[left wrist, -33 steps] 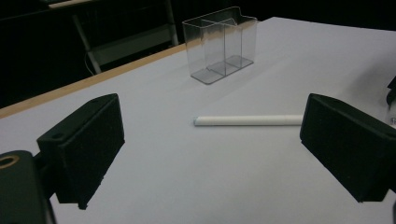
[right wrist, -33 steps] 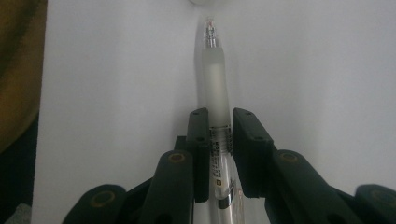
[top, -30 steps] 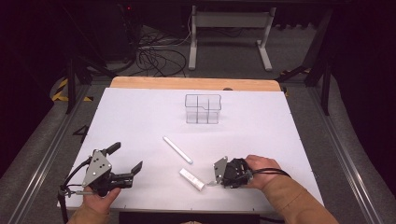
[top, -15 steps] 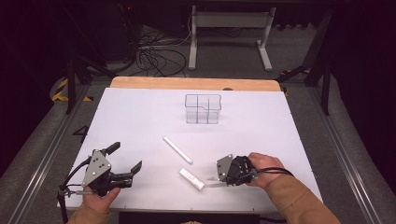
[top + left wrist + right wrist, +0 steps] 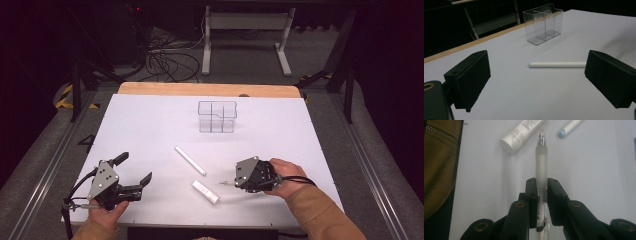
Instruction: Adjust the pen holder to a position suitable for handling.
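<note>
Pen: one clear plastic pen with a frosted grip and a see-through tip (image 5: pixel 541 157), pinched between the two black jaws of the right claw (image 5: pixel 541 185); its tip sticks out past the jaws, pointing toward the white tube. In the high view the pen (image 5: pixel 226 183) shows as a thin sliver jutting left from the right claw (image 5: pixel 239 181), just off the tabletop near its front right.
Right claw: one, pressed tight on the pen barrel, held by the person's right hand (image 5: pixel 282 176) (a tan sleeve trails behind it).
Tube: one small white plastic tube with fine print on it (image 5: pixel 205 192), lying flat just left of the pen tip, apart from it; in the right gripper view it (image 5: pixel 520 135) lies aslant.
Marker: one long white capped marker with a pale blue end (image 5: pixel 189 160), lying aslant just beyond the tube, not touching it; also in the left gripper view (image 5: pixel 557 64).
Organiser: one clear plastic box split into compartments (image 5: pixel 216 116), upright and well beyond the marker, toward the far edge.
Left claw: one (image 5: pixel 134 172), jaws spread wide with nothing between them (front left corner, well apart from everything else).
Tabletop: one white sheet (image 5: pixel 145 125), with a wooden strip showing along the far edge.
</note>
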### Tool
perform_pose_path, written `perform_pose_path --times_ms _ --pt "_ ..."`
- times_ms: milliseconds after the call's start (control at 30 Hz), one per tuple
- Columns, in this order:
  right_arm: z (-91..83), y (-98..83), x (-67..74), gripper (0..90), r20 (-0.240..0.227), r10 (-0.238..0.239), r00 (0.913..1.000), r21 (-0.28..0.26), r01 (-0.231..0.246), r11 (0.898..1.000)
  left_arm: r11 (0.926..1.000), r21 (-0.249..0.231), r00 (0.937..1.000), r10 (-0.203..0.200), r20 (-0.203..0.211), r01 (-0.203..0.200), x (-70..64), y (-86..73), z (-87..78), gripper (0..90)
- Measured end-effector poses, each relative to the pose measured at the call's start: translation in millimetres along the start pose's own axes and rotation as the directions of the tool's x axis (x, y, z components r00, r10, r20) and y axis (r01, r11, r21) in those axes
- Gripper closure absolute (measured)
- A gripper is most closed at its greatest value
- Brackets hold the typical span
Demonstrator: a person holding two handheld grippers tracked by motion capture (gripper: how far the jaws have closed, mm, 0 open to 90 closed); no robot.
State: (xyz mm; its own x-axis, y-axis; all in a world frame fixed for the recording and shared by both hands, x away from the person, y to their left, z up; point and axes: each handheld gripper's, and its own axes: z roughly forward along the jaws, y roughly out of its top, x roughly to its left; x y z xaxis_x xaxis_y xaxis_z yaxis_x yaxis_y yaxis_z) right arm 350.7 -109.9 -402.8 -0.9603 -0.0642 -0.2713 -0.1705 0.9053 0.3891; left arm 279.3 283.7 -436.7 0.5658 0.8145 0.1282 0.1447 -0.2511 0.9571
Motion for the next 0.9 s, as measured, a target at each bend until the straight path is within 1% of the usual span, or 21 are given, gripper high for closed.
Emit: perform_pose_path --times_ms 133,233,267,333,367,400,433,467,500,600,633,700,833,867,900 --pt "-2.3 0.8 -0.9 79.6 0.007 0.004 1.0 -0.011 -0.004 1.0 1.0 0.001 1.0 -0.002 0.0 0.002 0.2 -0.1 0.3 7.0" --pt "-7.0 2.3 -3.1 79.6 0.018 0.011 0.9998 -0.037 -0.011 0.999 1.0 0.0 1.0 -0.002 0.0 0.002 0.2 -0.1 0.2 7.0" --pt "-7.0 2.3 -3.1 79.6 0.018 0.011 0.9998 -0.037 -0.011 0.999 1.0 0.0 1.0 -0.003 0.0 0.003 0.2 -0.1 0.1 7.0" --pt "-10.1 3.0 -4.5 79.6 0.023 0.03 0.9993 -0.056 -0.028 0.998 1.0 0.0 1.0 -0.002 0.0 0.002 0.2 -0.1 0.1 7.0" --pt "-13.3 3.4 -6.3 79.6 0.026 0.052 0.9983 -0.081 -0.05 0.996 1.0 0.0 1.0 -0.002 0.0 0.002 0.2 -0.2 0.1 7.0" --pt "-13.3 3.4 -6.3 79.6 0.026 0.052 0.9983 -0.081 -0.05 0.996 1.0 0.0 1.0 -0.002 0.0 0.002 0.2 -0.2 0.1 7.0" --pt "-16.1 4.0 -8.0 79.6 0.029 0.081 0.9963 -0.109 -0.077 0.991 1.0 0.0 1.0 -0.003 -0.001 0.003 0.2 -0.2 0.1 7.0" --pt "-16.1 4.0 -8.0 79.6 0.029 0.081 0.9963 -0.109 -0.077 0.991 1.0 0.0 1.0 -0.002 -0.001 0.002 0.2 -0.2 0.1 7.0" --pt "-17.3 4.0 -9.4 79.6 0.034 0.089 0.9955 -0.123 -0.084 0.989 1.0 0.0 1.0 -0.002 -0.001 0.002 0.3 -0.2 0.1 7.0" --pt "-21.0 4.1 -12.6 79.6 0.041 0.12 0.9919 -0.16 -0.112 0.981 1.0 0.0 1.0 -0.001 -0.001 0.001 0.2 -0.2 0.1 7.0" --pt "-24.2 4.1 -14.9 79.6 0.043 0.145 0.9884 -0.189 -0.135 0.973 1.0 0.001 1.0 -0.001 -0.001 0.001 0.2 -0.2 0.1 7.0" --pt "-26.9 4.0 -17.1 79.6 0.042 0.161 0.9861 -0.21 -0.148 0.966 1.0 0.001 1.0 -0.001 -0.001 0.001 0.2 -0.2 0.2 7.0" --pt "-32.7 3.6 -21.4 79.6 0.046 0.209 0.9769 -0.264 -0.189 0.946 1.0 0.001 1.0 -0.001 0.0 0.001 0.4 -0.2 0.2 7.0" --pt "-32.7 3.6 -21.4 79.6 0.046 0.209 0.9769 -0.264 -0.189 0.946 1.0 0.001 1.0 -0.001 0.0 0.001 0.4 -0.2 0.2 7.0" --pt "-35.4 3.4 -23.7 79.6 0.045 0.232 0.9717 -0.29 -0.209 0.934 1.0 0.001 1.0 -0.002 0.0 0.002 0.5 -0.2 0.0 7.0"
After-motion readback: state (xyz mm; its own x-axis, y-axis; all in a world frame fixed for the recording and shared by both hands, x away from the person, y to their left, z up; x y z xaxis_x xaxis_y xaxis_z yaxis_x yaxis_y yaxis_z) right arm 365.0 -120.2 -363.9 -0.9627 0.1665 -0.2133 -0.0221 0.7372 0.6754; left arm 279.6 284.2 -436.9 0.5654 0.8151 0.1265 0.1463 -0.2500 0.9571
